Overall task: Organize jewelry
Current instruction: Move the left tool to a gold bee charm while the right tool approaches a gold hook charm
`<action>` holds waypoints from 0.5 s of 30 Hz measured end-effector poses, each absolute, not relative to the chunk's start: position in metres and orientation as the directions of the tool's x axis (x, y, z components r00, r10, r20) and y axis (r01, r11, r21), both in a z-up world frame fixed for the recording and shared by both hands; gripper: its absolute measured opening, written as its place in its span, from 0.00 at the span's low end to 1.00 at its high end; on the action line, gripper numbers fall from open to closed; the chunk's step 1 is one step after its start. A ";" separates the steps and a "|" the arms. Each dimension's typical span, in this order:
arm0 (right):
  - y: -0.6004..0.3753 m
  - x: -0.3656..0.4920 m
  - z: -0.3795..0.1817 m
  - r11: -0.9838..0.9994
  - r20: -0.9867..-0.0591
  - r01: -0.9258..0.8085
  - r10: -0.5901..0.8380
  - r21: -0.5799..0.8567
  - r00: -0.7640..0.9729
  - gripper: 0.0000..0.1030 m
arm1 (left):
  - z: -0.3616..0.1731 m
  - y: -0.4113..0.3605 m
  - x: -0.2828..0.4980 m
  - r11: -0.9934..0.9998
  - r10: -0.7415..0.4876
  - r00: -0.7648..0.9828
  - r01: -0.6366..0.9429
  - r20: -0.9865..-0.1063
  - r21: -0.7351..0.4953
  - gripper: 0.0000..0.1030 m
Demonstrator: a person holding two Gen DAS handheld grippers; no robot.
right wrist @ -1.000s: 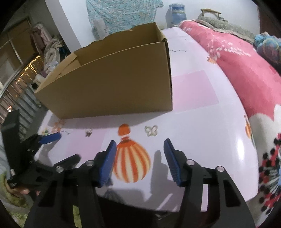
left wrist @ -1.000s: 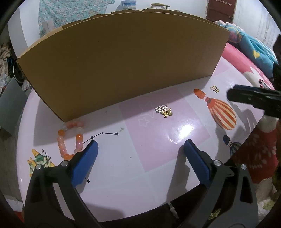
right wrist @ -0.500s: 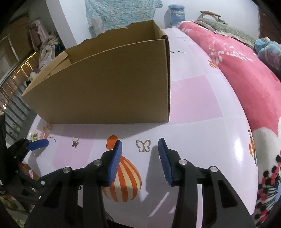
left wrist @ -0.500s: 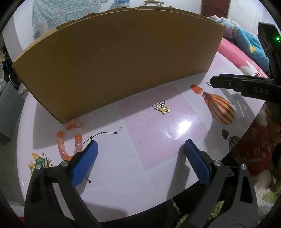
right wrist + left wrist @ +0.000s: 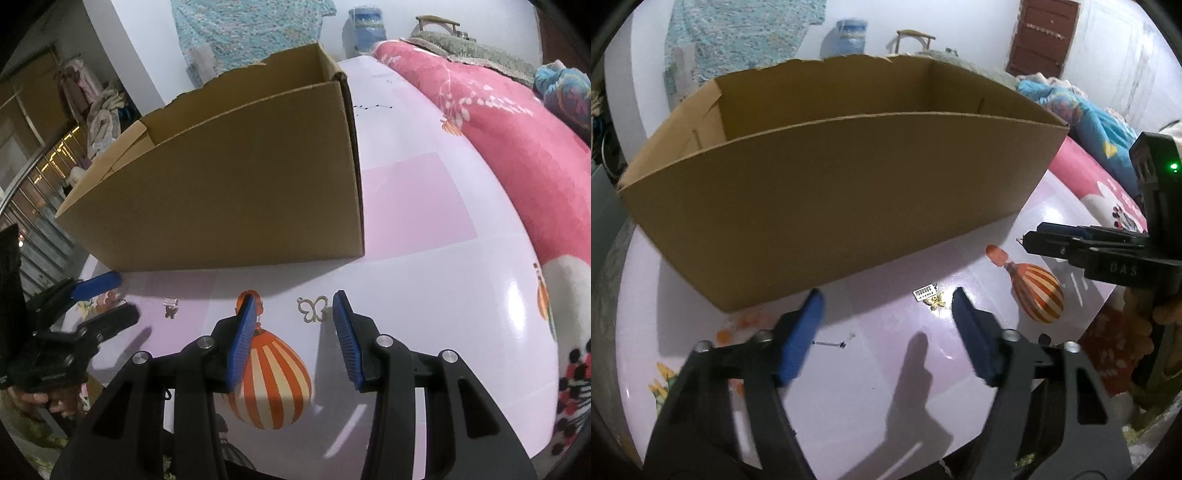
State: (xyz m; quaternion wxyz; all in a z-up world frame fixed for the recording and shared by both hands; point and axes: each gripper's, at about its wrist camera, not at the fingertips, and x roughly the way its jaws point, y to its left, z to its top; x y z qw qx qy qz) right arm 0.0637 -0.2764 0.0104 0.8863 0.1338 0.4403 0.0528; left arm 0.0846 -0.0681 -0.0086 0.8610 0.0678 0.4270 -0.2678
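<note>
A gold outline butterfly [image 5: 313, 308] lies flat on the pink table cover, between the blue pads of my right gripper [image 5: 295, 300]; the pads stand apart from it, so the gripper is open. My left gripper [image 5: 887, 295] hovers above the table in front of the cardboard box [image 5: 831, 206]. Its jaws are closing with nothing between them. A small gold butterfly charm [image 5: 934, 302] and a white comb-like piece [image 5: 924, 292] lie just beyond its right finger. An orange bead bracelet [image 5: 750, 321] lies partly hidden behind its left finger.
The open box [image 5: 240, 192] stands across the far side of the table cover [image 5: 424, 206]. A pink blanket [image 5: 517, 140] lies along the right. The right gripper [image 5: 1030, 240] reaches in from the right in the left wrist view. A hand [image 5: 33, 398] holds the left gripper.
The left gripper has lifted and pulled back, so the box's inside now shows, and its jaws have narrowed. The right gripper has come up around the outline butterfly.
</note>
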 end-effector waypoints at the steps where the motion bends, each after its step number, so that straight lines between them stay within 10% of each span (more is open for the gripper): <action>1: -0.276 0.064 0.010 0.957 -0.766 0.024 0.215 0.289 0.606 0.41 | -0.009 -0.073 0.082 0.838 -0.414 0.481 0.532 -0.773 -0.117 0.49; 15: -0.283 0.065 0.005 0.940 -0.746 0.026 0.254 0.342 0.615 0.41 | -0.017 -0.106 0.081 0.812 -0.352 0.428 0.582 -0.833 -0.044 0.16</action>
